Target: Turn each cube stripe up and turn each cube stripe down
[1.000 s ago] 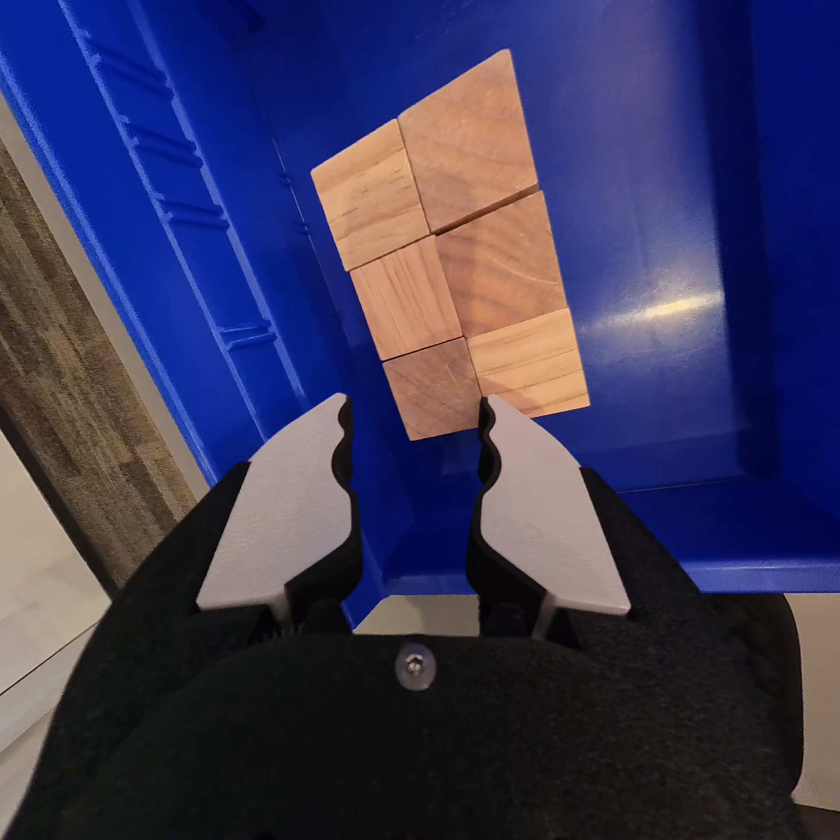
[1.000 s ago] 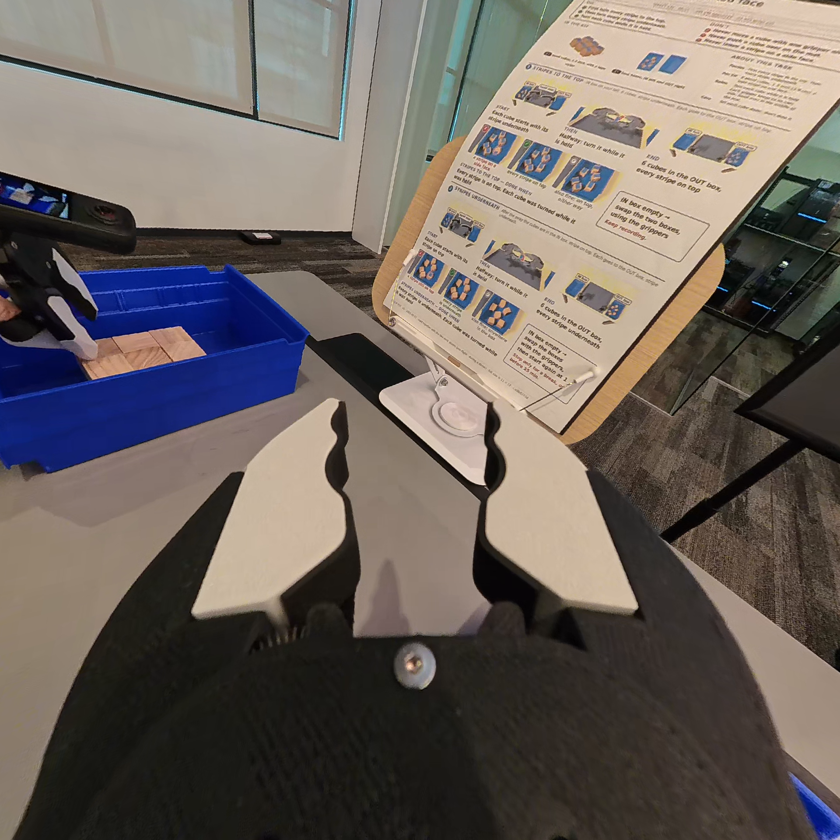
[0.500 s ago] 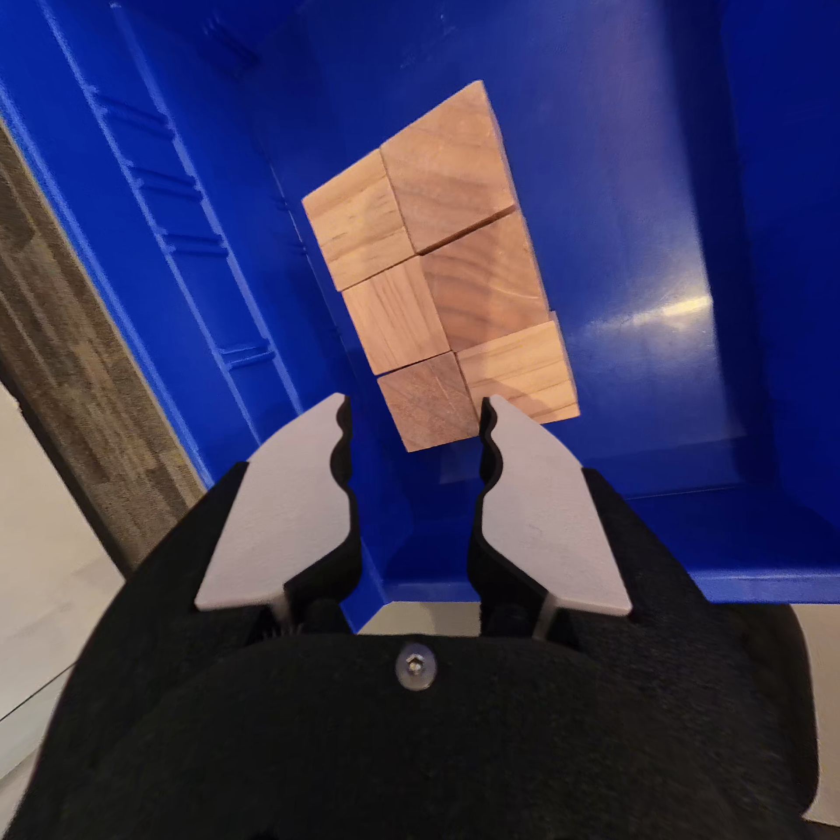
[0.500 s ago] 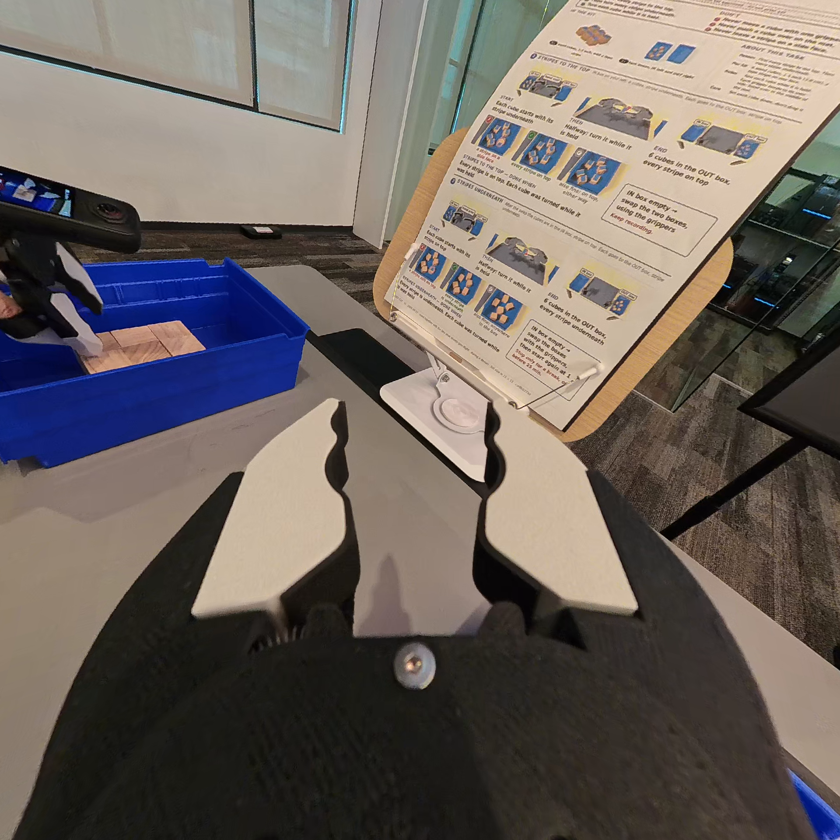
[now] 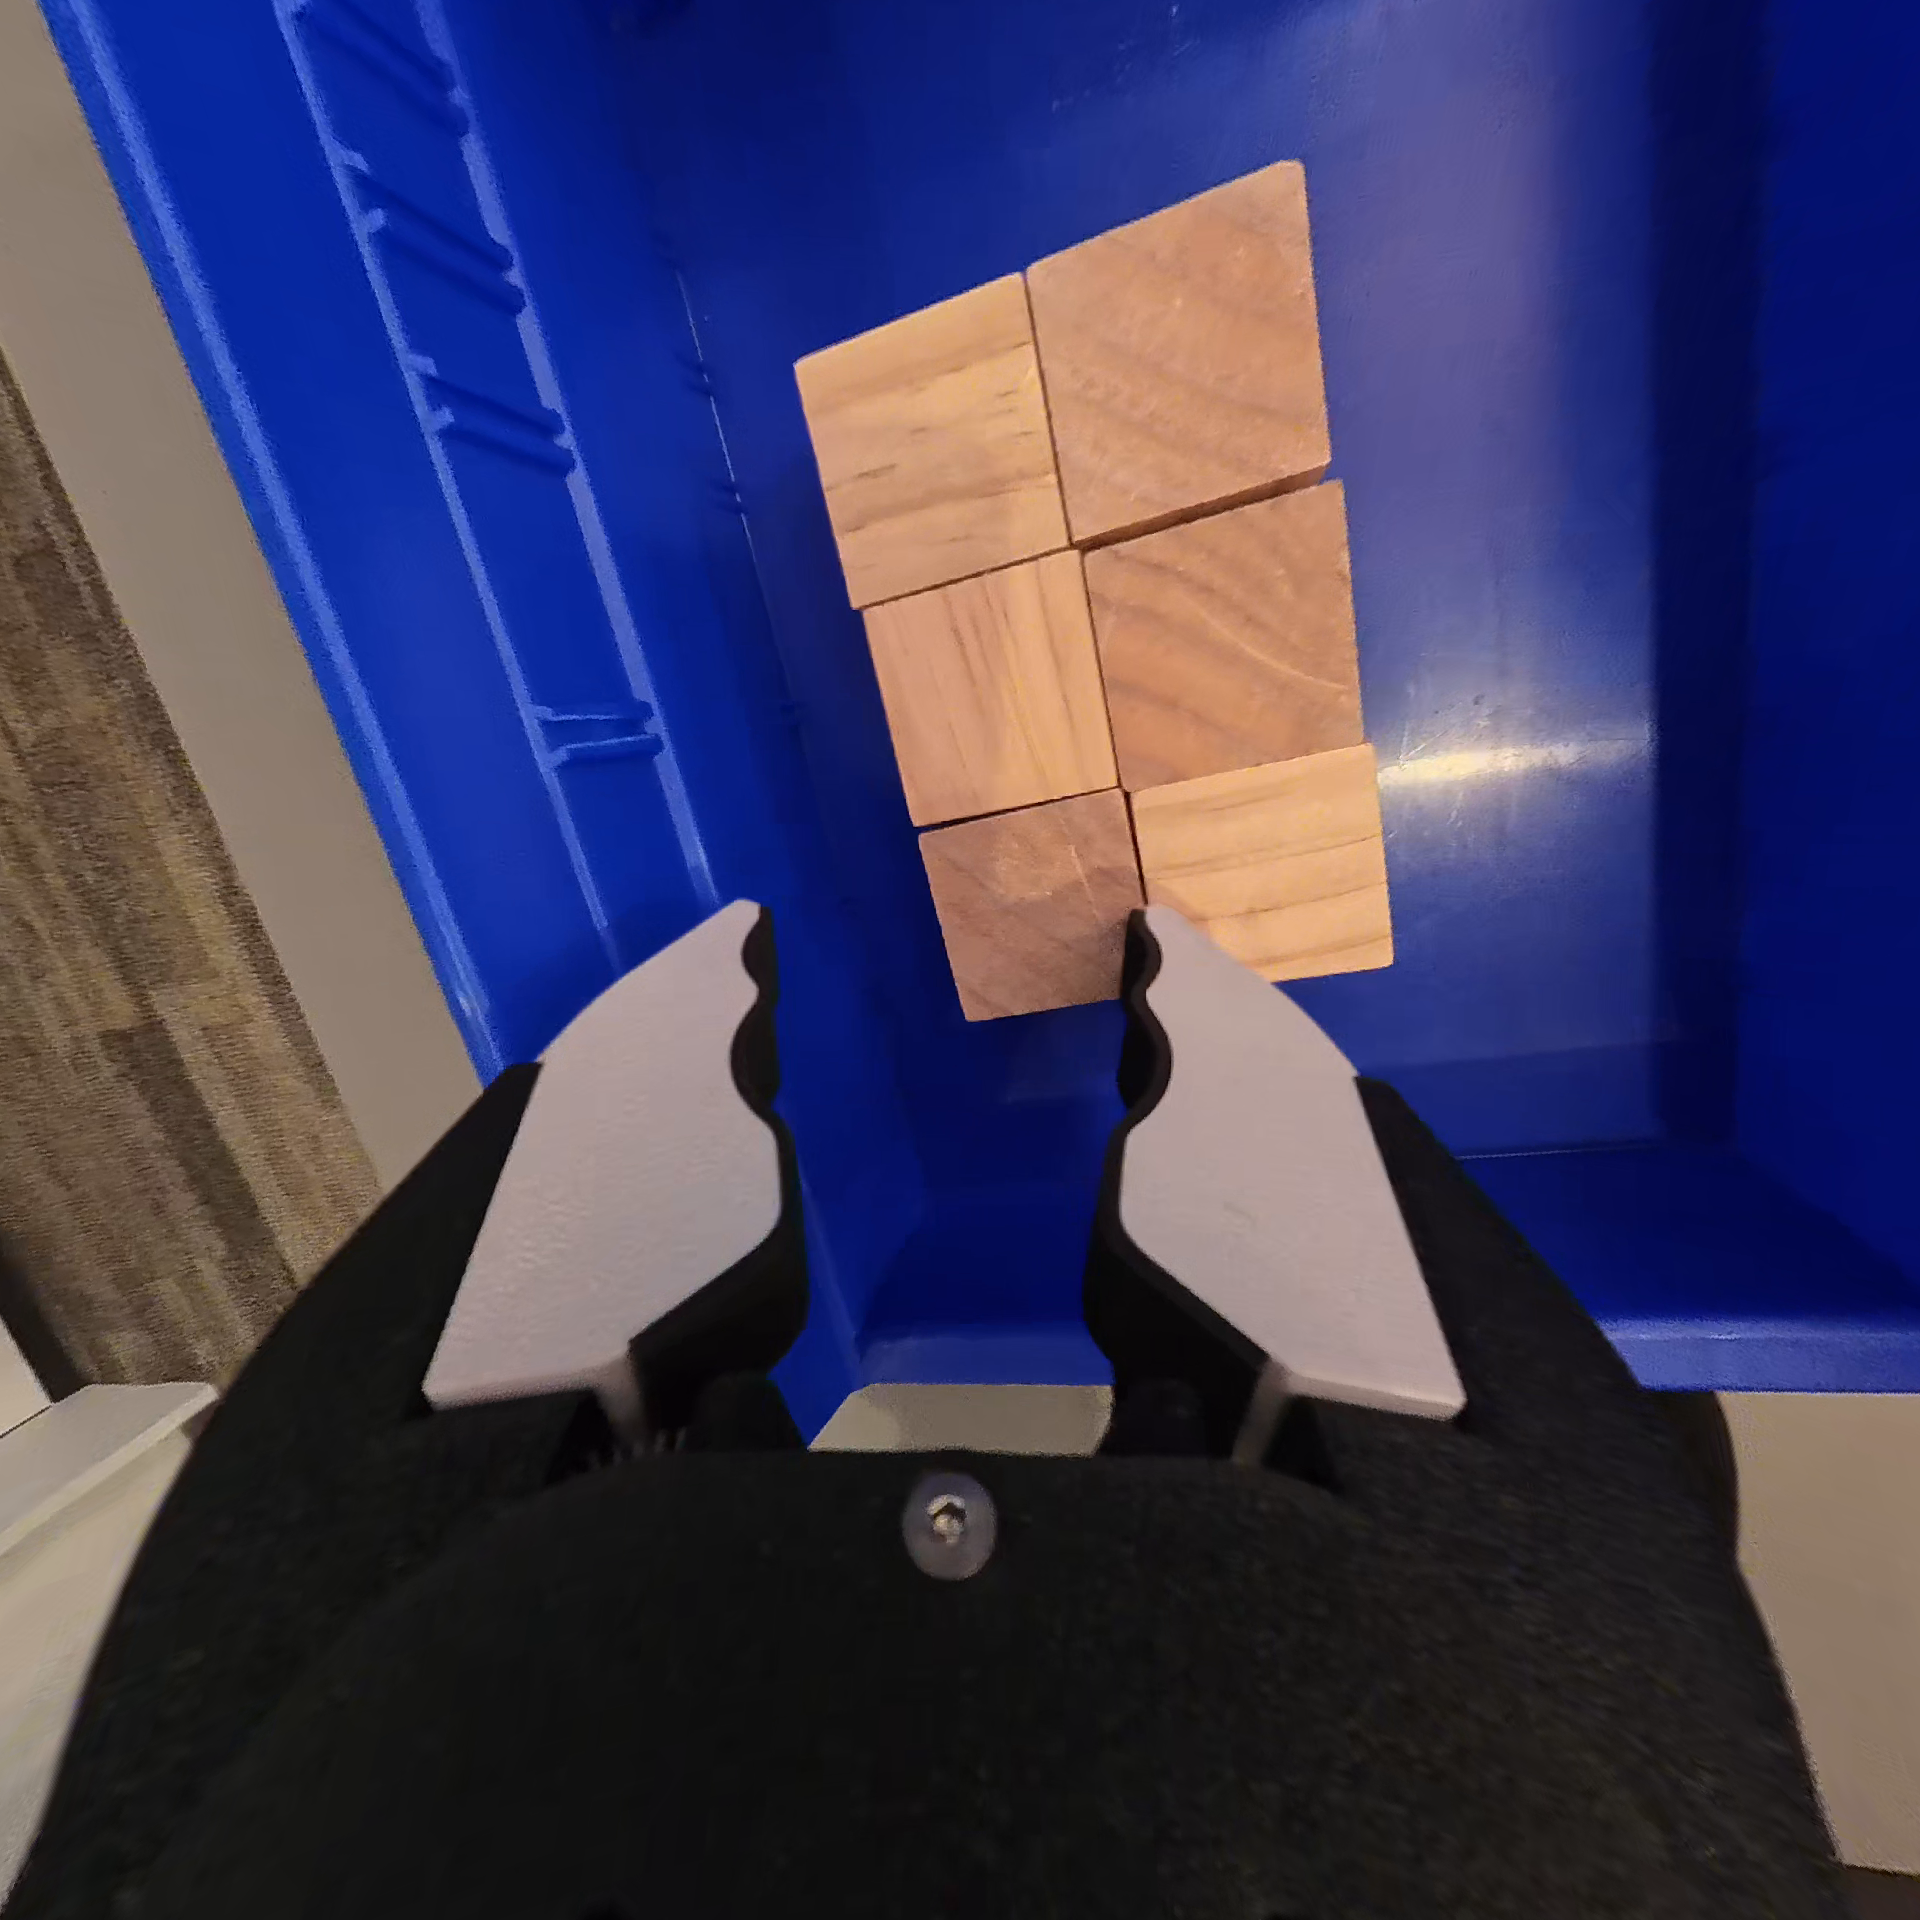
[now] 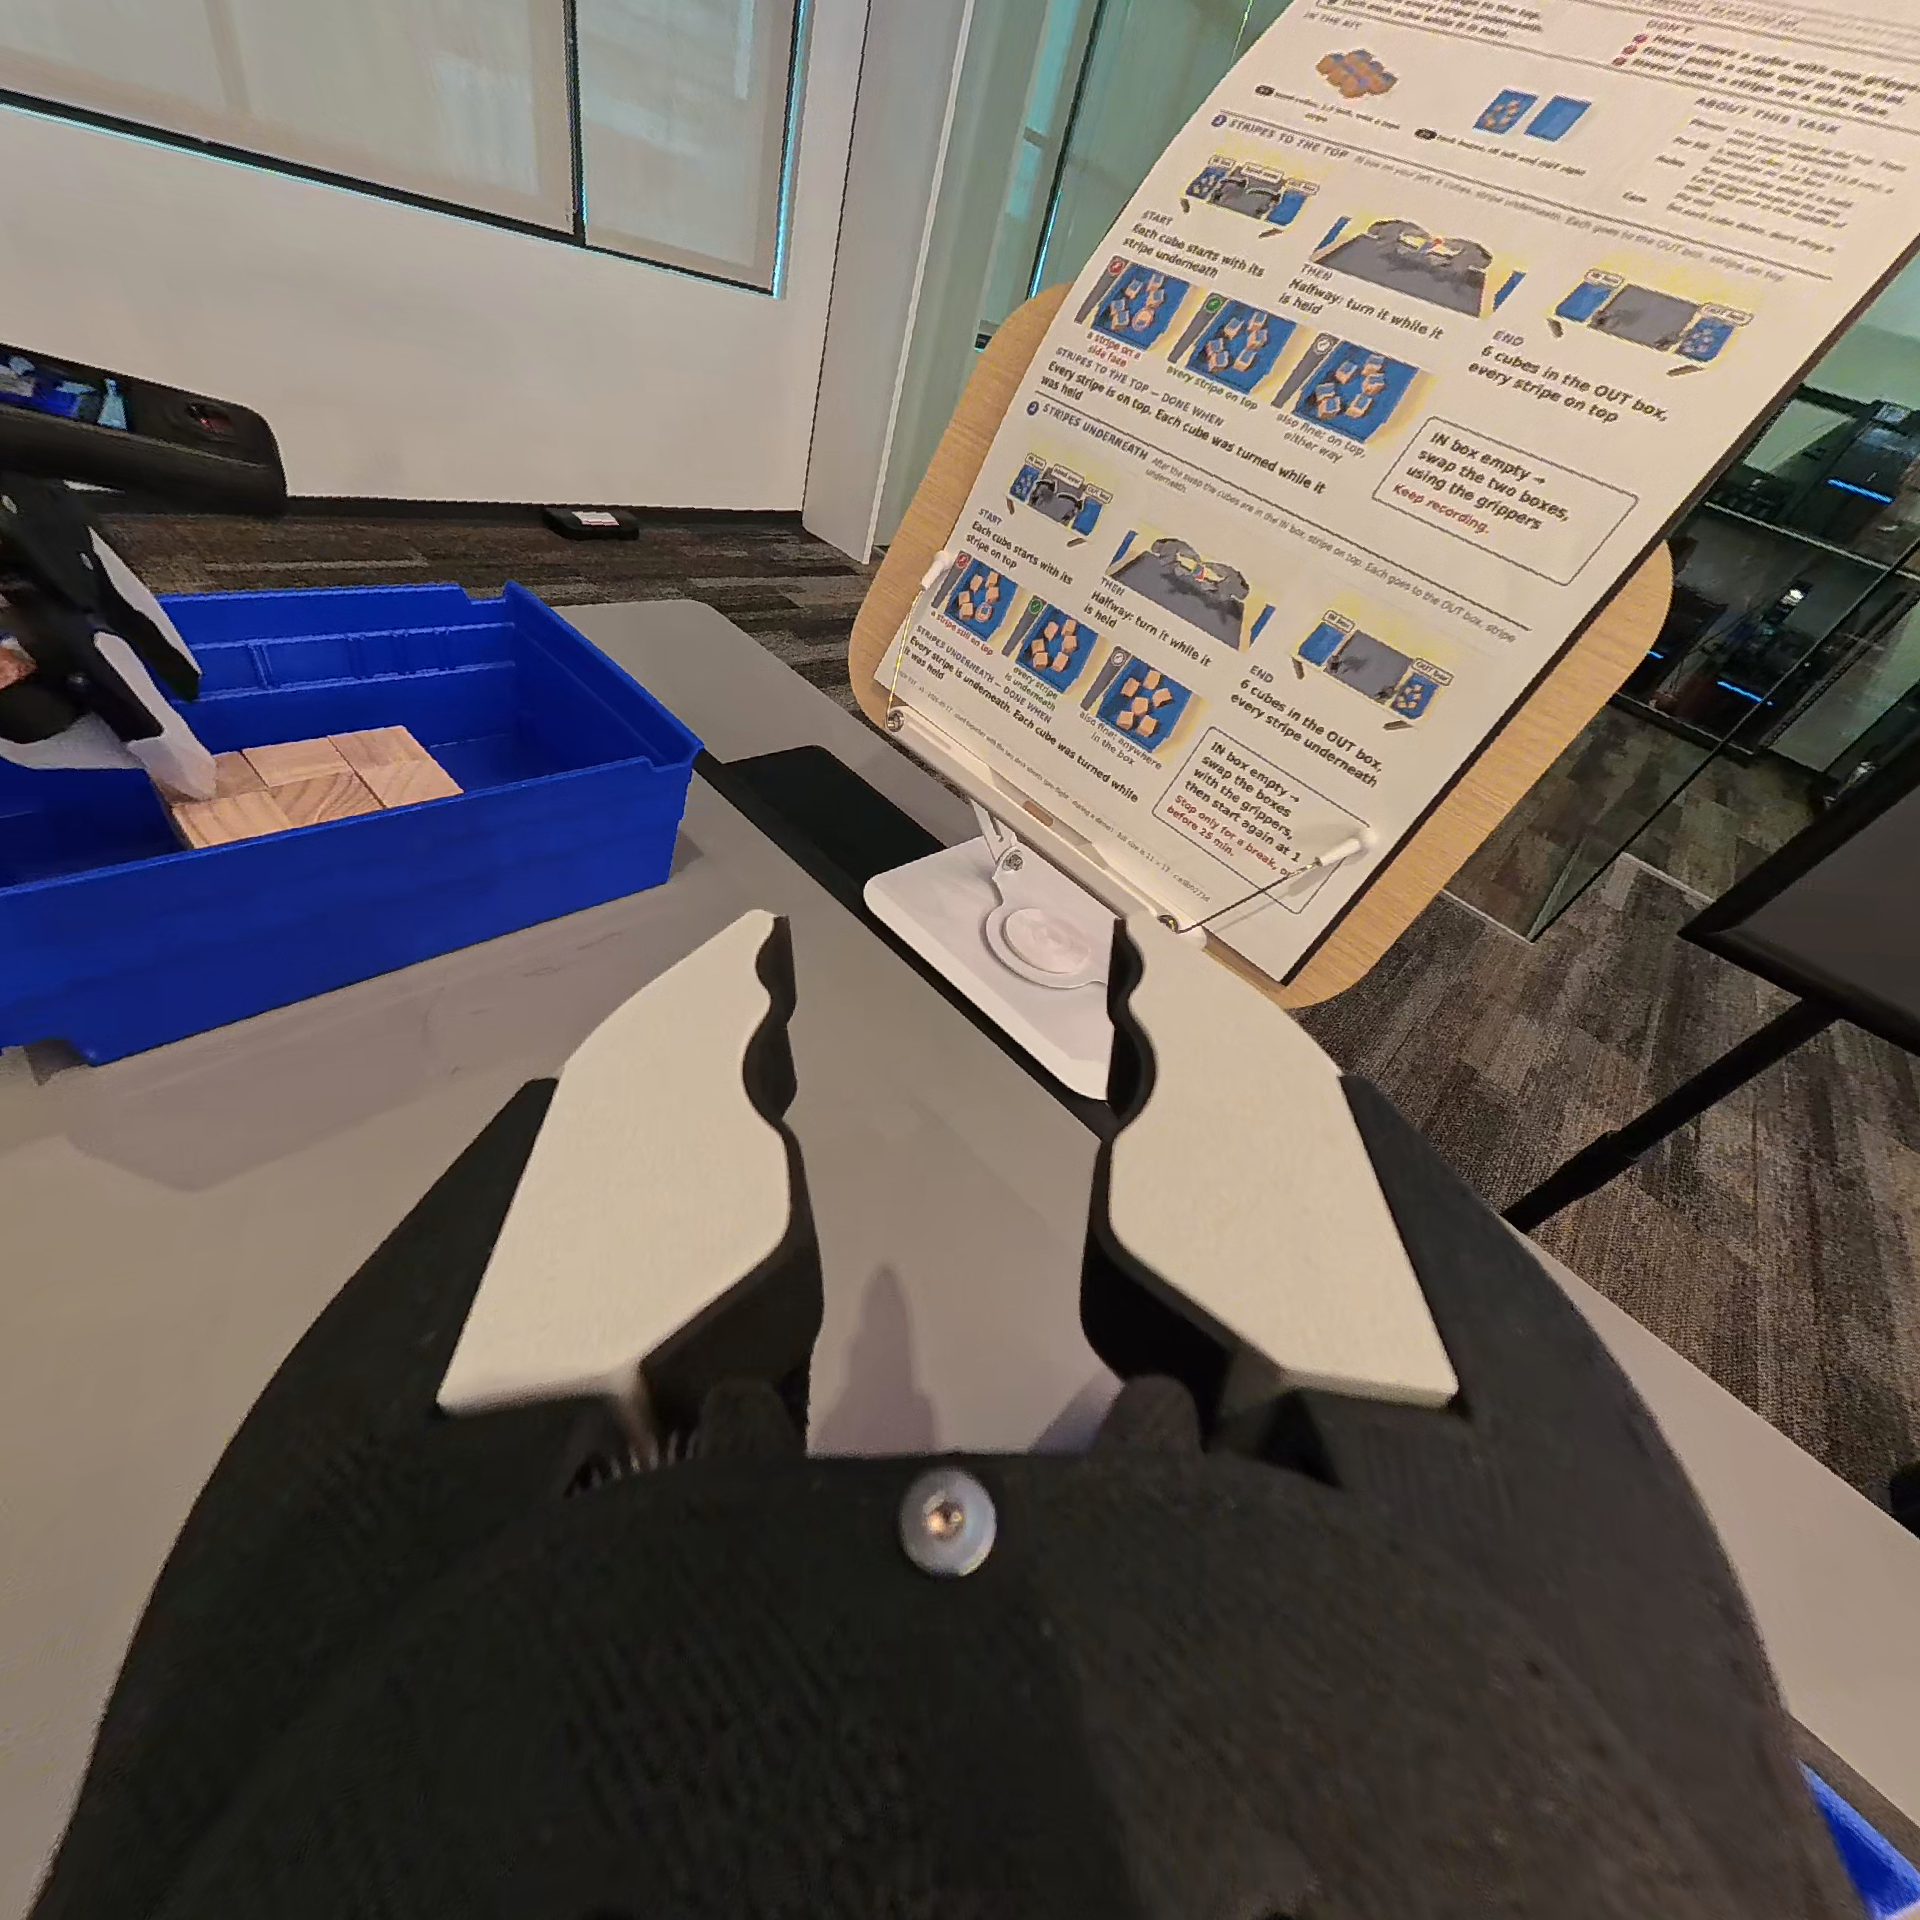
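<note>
Several wooden cubes lie packed in a two-wide block on the floor of a blue bin; no stripe shows on their tops. My left gripper is open just above the nearest dark cube, its right fingertip at that cube's right edge. In the right wrist view the same bin and cubes sit at the left with the left gripper over them. My right gripper is open and empty above the grey table.
An instruction board on a white stand stands at the table's far side. A second blue edge shows at the lower right corner. Carpet floor lies past the table edges. The bin's ribbed left wall is close to my left finger.
My left gripper has moved down and left toward the cubes, so its right fingertip now reaches the nearest dark cube. The right gripper has barely moved.
</note>
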`<state>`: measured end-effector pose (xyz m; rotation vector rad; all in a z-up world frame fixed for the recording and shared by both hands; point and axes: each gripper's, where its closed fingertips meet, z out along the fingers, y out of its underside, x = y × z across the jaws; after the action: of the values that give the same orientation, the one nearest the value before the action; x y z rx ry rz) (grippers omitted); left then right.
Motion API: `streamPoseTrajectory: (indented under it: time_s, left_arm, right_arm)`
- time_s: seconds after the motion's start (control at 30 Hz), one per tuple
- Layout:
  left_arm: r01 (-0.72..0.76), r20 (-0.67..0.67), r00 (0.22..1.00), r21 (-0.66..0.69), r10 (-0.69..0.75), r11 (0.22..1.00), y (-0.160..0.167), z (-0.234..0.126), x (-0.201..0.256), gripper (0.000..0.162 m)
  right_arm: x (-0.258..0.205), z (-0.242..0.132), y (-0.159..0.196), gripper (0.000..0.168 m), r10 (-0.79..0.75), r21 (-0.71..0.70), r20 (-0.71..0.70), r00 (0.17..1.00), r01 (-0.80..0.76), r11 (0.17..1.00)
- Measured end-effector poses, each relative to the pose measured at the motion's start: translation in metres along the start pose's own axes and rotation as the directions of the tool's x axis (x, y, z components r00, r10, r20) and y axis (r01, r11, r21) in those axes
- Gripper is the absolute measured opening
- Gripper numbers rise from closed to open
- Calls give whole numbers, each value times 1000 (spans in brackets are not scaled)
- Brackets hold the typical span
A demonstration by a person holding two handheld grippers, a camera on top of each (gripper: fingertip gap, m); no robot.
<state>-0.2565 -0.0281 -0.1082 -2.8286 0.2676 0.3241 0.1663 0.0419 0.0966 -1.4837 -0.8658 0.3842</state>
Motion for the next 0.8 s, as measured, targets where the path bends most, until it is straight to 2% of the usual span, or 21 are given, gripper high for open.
streamPoseTrajectory:
  time_s: [0.4, 0.6, 0.8]
  left_arm:
    - [-26, -34, 999, 8, 26, 1000, -1, 1, 2, 63]
    - [-51, 25, 998, 11, 50, 999, -2, 0, -3, 63]
    - [-33, 12, 999, 12, 33, 999, -1, 1, -3, 61]
  right_arm:
    - [-2, 3, 3, 59, -12, -16, 0, 1000, 12, 1000]
    - [-3, 4, 5, 59, -18, -23, 0, 1000, 18, 1000]
    - [-3, 4, 5, 59, -20, -23, 1, 1000, 20, 1000]
